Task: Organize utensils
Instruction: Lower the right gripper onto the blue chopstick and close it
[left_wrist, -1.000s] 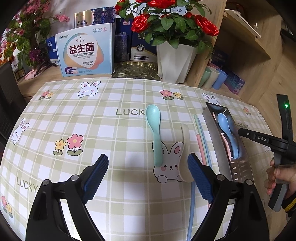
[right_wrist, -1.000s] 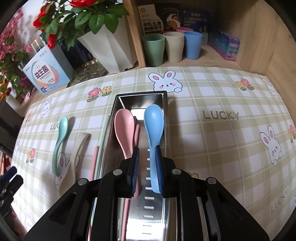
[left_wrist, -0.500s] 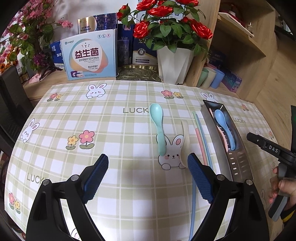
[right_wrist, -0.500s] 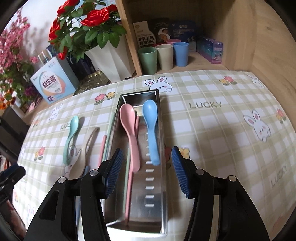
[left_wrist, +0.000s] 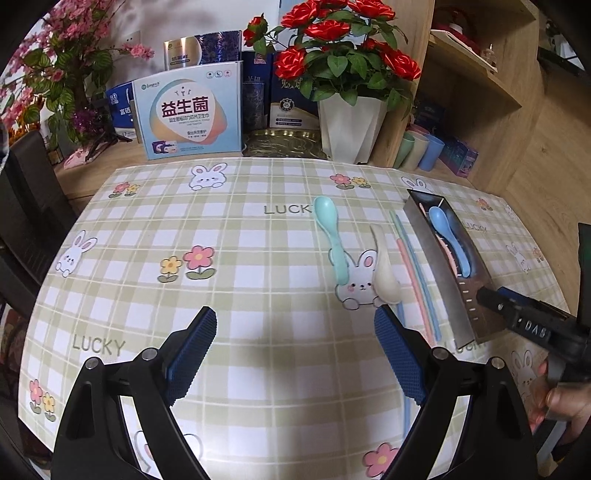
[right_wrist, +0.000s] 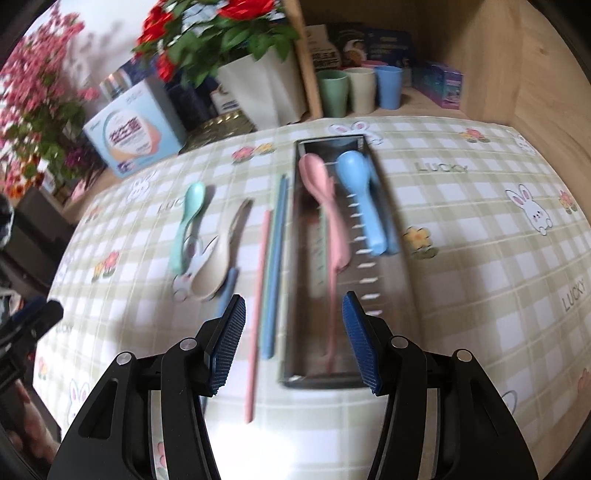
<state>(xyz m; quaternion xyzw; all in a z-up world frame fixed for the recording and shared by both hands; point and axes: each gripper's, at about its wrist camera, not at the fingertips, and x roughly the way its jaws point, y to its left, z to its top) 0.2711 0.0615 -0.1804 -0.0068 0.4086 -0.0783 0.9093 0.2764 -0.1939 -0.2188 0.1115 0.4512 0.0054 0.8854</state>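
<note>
On the checked bunny-print surface (right_wrist: 461, 229), a long stainless steel tray (right_wrist: 376, 288) lies lengthwise with a pink plastic spoon (right_wrist: 325, 206) and a blue plastic spoon (right_wrist: 360, 195) already inside it. Left of the tray, a pink chopstick (right_wrist: 258, 302) and a blue-green pair of chopsticks (right_wrist: 275, 258) lie parallel to its wall, then a cream plastic spoon (right_wrist: 218, 262) and, furthest left, a mint-green plastic spoon (right_wrist: 188, 218). The right gripper (right_wrist: 293, 338) hovers over the tray's near end, fingers spread wide and holding nothing. The left gripper (left_wrist: 295, 356) hangs over bare cloth nearer the viewer than the mint and cream spoons, fingers likewise parted and empty.

The step in hand looks like fetching the next loose piece. The chopsticks are nearest the right gripper, but they are thin and lie close together, so the fingers should straddle one alone, square across its length, and close low against the surface. The right view is blurred, so exact gaps are hard to judge
</note>
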